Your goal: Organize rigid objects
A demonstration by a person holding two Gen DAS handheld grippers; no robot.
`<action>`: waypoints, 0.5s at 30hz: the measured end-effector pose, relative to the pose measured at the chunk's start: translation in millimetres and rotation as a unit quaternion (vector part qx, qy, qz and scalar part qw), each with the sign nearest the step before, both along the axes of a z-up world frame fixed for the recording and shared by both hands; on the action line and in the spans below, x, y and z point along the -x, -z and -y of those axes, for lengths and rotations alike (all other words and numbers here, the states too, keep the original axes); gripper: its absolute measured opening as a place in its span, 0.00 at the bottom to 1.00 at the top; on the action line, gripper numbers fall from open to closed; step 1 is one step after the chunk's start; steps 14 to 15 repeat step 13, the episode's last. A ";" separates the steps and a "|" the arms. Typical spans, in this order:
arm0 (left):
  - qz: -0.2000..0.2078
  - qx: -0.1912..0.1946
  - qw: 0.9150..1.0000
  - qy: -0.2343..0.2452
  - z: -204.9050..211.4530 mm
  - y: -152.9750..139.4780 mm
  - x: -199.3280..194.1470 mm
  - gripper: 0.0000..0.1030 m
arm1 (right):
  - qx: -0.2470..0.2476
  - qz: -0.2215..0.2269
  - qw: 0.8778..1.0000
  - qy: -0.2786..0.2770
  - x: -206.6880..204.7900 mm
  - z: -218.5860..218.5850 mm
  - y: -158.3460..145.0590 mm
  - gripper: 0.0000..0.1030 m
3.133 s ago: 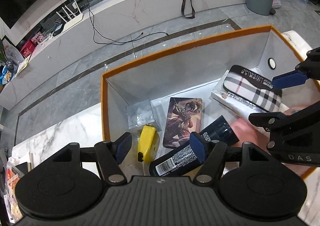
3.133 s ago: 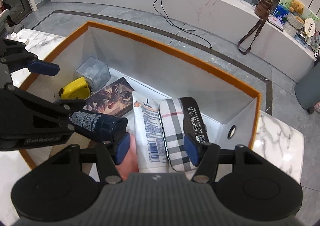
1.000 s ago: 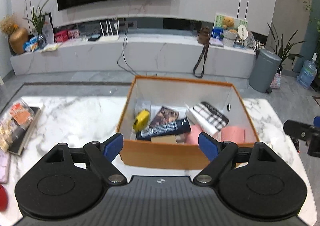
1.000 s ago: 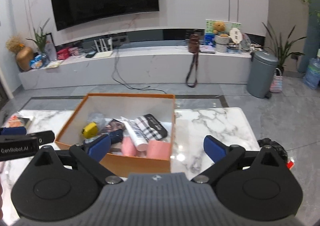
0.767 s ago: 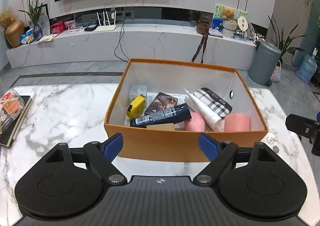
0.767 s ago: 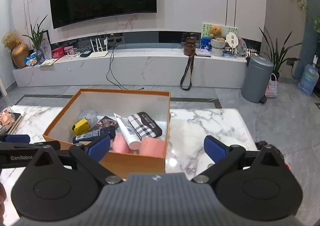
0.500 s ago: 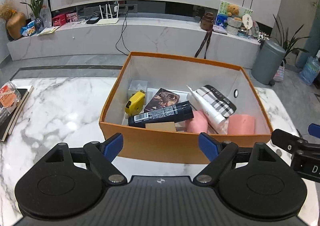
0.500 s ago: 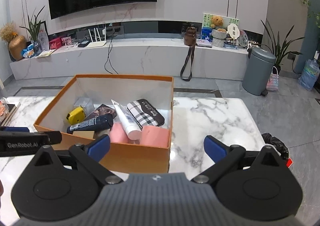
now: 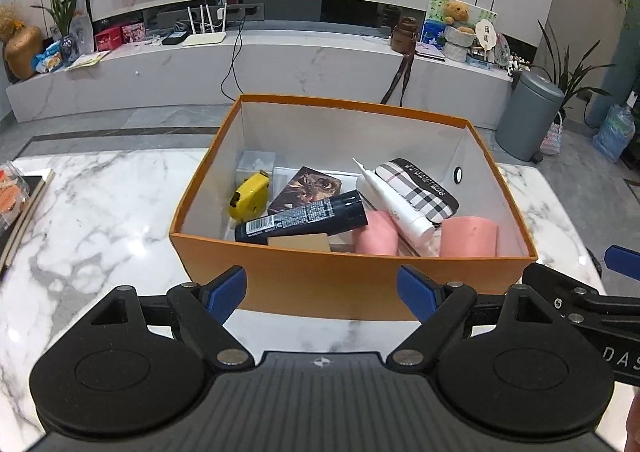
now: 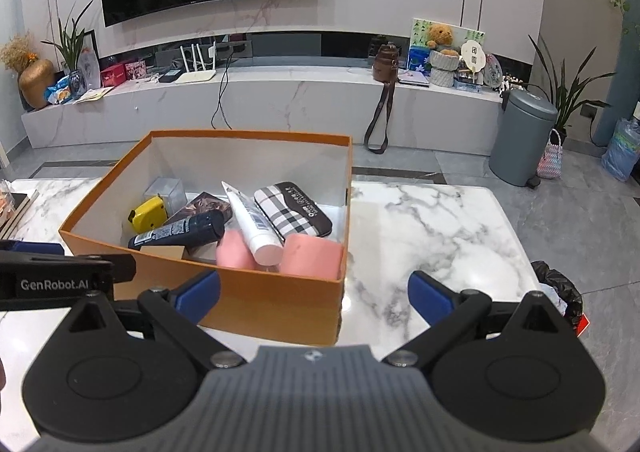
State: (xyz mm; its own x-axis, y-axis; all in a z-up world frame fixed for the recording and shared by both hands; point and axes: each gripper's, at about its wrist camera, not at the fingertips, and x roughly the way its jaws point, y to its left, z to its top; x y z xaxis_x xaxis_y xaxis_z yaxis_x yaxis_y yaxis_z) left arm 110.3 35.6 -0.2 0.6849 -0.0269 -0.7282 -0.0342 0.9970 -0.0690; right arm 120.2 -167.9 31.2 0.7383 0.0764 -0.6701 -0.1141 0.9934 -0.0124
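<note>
Box: orange box (image 9: 352,284) on the bench (image 9: 100,219), just beyond my left tool (image 9: 322,290).
Left tool: wide, empty.
Right tool (image 10: 314,294): wide, empty; box far-left of it.
Contents: black tube (image 9: 304,217), perhaps resting on other items.

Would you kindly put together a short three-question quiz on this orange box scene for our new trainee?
1. True or false: the left gripper holds the yellow tape measure.
2. Multiple choice: the black tube lies (a) inside the orange box, (b) on the marble table, (c) between the right gripper fingers.
3. Fill in: the plaid case lies right of the white ____.

Key: 1. False; both grippers are open and empty. 2. a. 3. tube.
</note>
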 end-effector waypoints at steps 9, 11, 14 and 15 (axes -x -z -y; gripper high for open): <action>0.011 0.001 1.000 -0.003 2.2 -2.0 1.2 0.97 | 0.005 0.000 1.000 -0.002 2.7 3.7 0.8 0.96; 0.014 -0.002 1.000 -0.002 3.8 -2.2 1.6 0.97 | 0.006 -0.001 1.000 -0.005 3.0 2.3 1.3 0.96; 0.016 -0.004 1.000 0.001 4.9 -2.8 1.8 0.97 | 0.007 -0.001 1.000 -0.007 3.5 0.5 1.6 0.96; 0.016 -0.004 1.000 0.001 4.9 -2.8 1.8 0.97 | 0.007 -0.001 1.000 -0.007 3.5 0.5 1.6 0.96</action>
